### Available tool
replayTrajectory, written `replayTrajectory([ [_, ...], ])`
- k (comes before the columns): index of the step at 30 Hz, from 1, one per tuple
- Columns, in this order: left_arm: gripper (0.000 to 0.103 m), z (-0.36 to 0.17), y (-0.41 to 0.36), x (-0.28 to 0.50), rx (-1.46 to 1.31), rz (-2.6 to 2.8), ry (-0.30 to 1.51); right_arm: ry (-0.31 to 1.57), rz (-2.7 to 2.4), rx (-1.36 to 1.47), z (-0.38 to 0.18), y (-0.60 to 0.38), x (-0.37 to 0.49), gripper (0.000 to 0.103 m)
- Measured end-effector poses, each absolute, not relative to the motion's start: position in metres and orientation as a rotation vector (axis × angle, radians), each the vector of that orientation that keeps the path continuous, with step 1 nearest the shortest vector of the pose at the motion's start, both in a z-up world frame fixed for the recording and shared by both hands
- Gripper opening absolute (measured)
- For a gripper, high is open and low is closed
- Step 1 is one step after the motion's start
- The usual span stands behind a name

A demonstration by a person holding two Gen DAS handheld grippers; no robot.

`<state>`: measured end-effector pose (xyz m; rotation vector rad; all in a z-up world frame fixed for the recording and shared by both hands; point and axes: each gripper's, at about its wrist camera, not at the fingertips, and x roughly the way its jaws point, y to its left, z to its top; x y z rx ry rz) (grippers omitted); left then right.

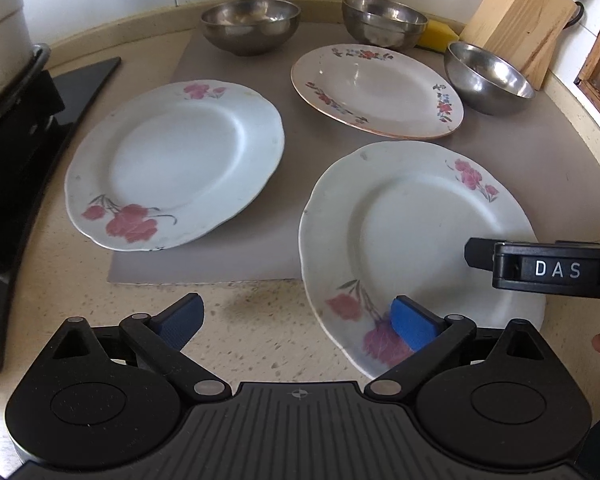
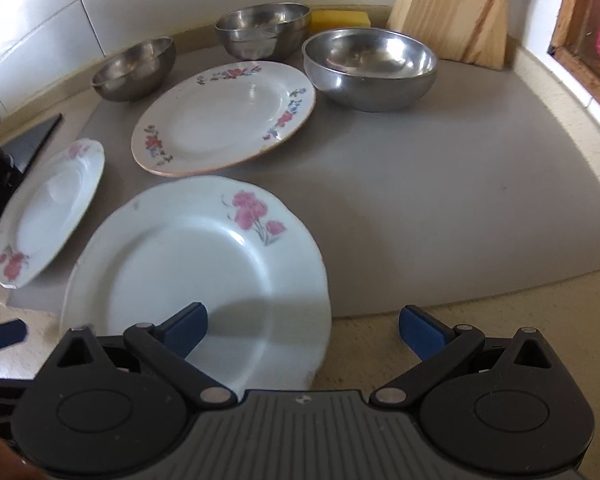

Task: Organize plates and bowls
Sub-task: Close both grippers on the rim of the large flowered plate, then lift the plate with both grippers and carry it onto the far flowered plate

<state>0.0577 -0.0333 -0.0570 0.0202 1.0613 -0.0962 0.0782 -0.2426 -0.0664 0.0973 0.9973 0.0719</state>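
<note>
Three plates lie on a grey mat (image 1: 292, 160): a near white plate with pink flowers (image 1: 412, 232) (image 2: 188, 264), a left white plate with pink flowers (image 1: 176, 164) (image 2: 48, 208), and a far cream plate with a floral rim (image 1: 376, 88) (image 2: 224, 116). Three steel bowls stand behind: left (image 1: 250, 26) (image 2: 134, 70), middle (image 1: 384, 20) (image 2: 262, 30), right (image 1: 488, 78) (image 2: 370, 68). My left gripper (image 1: 296, 322) is open, its right pad over the near plate's front rim. My right gripper (image 2: 302, 328) is open over the same plate's near right edge; its body (image 1: 548, 268) shows in the left wrist view.
A wooden knife block (image 1: 520, 20) (image 2: 460, 8) and a yellow sponge (image 1: 440, 34) (image 2: 340, 20) stand at the back right. A black stove edge (image 1: 24, 160) and a white pot (image 1: 0, 8) are at the left. A tiled wall runs behind.
</note>
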Motion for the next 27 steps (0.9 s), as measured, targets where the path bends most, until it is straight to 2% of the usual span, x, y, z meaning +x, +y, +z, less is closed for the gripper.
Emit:
replayTrajectory([
  [3, 0.094, -0.058, -0.037, 0.062, 0.013, -0.103, 1.060, 0.985, 0.102, 0.076, -0.065, -0.239, 0.082, 0.084],
  [6, 0.092, -0.058, -0.040, 0.065, 0.004, -0.121, 1.058, 0.979, 0.149, 0.048, -0.063, -0.234, 0.082, 0.077],
  [8, 0.088, -0.058, -0.041, 0.066, -0.011, -0.136, 1.059, 0.990, 0.190, 0.064, -0.060, -0.233, 0.081, 0.069],
  [13, 0.080, -0.057, -0.050, 0.066, 0.001, -0.185, 1.036, 0.997, 0.253, 0.082, -0.057, -0.230, 0.081, 0.063],
  [15, 0.078, -0.057, -0.050, 0.065, 0.002, -0.200, 1.018, 0.997, 0.262, 0.076, -0.057, -0.234, 0.080, 0.053],
  [17, 0.078, -0.059, -0.051, 0.062, 0.008, -0.207, 0.994, 0.994, 0.262, 0.073, -0.056, -0.242, 0.080, 0.039],
  [18, 0.078, -0.059, -0.052, 0.060, 0.007, -0.212, 0.988, 0.993, 0.264, 0.075, -0.056, -0.245, 0.080, 0.036],
  [19, 0.072, -0.058, -0.053, 0.059, 0.004, -0.223, 0.983, 0.992, 0.264, 0.073, -0.055, -0.247, 0.079, 0.033],
  [22, 0.071, -0.058, -0.056, 0.056, 0.006, -0.236, 0.972, 0.978, 0.262, 0.061, -0.055, -0.246, 0.075, 0.033],
  [25, 0.063, -0.056, -0.052, 0.058, -0.016, -0.222, 0.976, 0.972, 0.264, 0.081, -0.055, -0.249, 0.075, 0.032],
  [27, 0.062, -0.054, -0.051, 0.059, -0.015, -0.214, 0.985, 0.984, 0.264, 0.121, -0.054, -0.254, 0.075, 0.031],
])
